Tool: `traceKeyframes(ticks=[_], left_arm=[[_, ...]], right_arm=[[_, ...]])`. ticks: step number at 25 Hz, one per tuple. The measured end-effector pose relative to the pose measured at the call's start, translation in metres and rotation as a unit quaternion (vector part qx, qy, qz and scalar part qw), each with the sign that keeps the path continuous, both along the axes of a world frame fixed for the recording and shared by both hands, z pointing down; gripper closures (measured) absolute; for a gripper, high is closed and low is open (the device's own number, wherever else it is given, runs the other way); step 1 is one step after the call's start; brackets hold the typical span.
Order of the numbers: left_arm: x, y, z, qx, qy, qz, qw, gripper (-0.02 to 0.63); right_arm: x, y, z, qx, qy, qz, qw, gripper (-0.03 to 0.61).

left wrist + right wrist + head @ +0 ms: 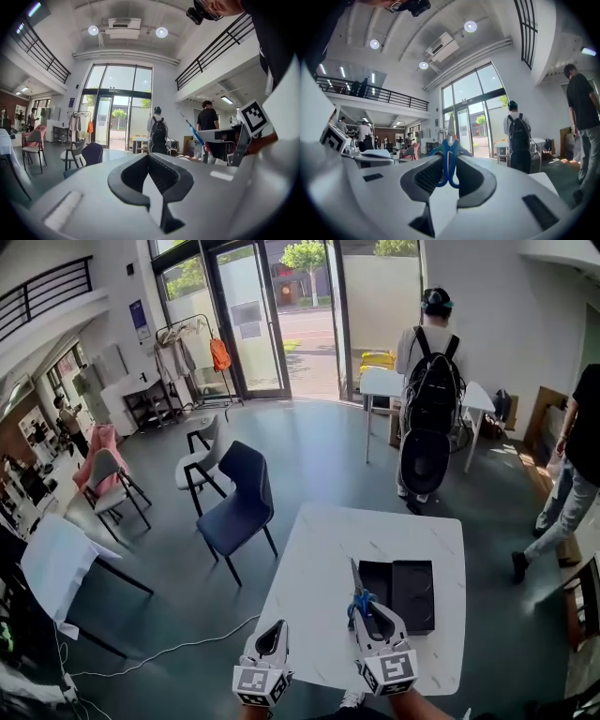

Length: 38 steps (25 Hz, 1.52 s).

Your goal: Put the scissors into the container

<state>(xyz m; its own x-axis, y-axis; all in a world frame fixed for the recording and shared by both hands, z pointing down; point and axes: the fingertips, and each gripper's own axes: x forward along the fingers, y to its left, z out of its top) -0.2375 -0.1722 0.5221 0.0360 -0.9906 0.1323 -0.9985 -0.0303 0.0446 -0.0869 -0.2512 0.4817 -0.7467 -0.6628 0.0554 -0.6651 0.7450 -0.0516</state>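
- One pair of scissors (357, 594): blue looped plastic handles, slim grey metal blades pointing away.
- Clamped at the handles by the right gripper (368, 613), above the table (314, 577), just beside the container's near left edge.
- One container (412, 594): black, flat, rectangular, two shallow halves side by side on the white, faintly veined top.
- Left gripper (278, 626): white shell, ribbed dark pads, tips together, nothing between.

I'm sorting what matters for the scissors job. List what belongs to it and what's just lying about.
Job: blue-handled metal scissors, held in the jaws of the right gripper; black open rectangular container; white table.
Lying about: dark blue padded chair; pale chair with black legs; grey cable on the floor.
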Motion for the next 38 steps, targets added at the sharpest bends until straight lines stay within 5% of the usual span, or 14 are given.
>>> traceKeyframes(ticks=[16, 38], left_arm=[[0.004, -0.077, 0.020, -0.018, -0.007, 0.065, 0.9977, 0.604], [-0.017, -0.125, 0.064, -0.064, 0.012, 0.159, 0.9851, 0.604]], right_arm=[[0.022, -0.062, 0.042, -0.041, 0.014, 0.075, 0.996, 0.488], [0.014, -0.095, 0.129, -0.123, 0.097, 0.182, 0.971, 0.489]])
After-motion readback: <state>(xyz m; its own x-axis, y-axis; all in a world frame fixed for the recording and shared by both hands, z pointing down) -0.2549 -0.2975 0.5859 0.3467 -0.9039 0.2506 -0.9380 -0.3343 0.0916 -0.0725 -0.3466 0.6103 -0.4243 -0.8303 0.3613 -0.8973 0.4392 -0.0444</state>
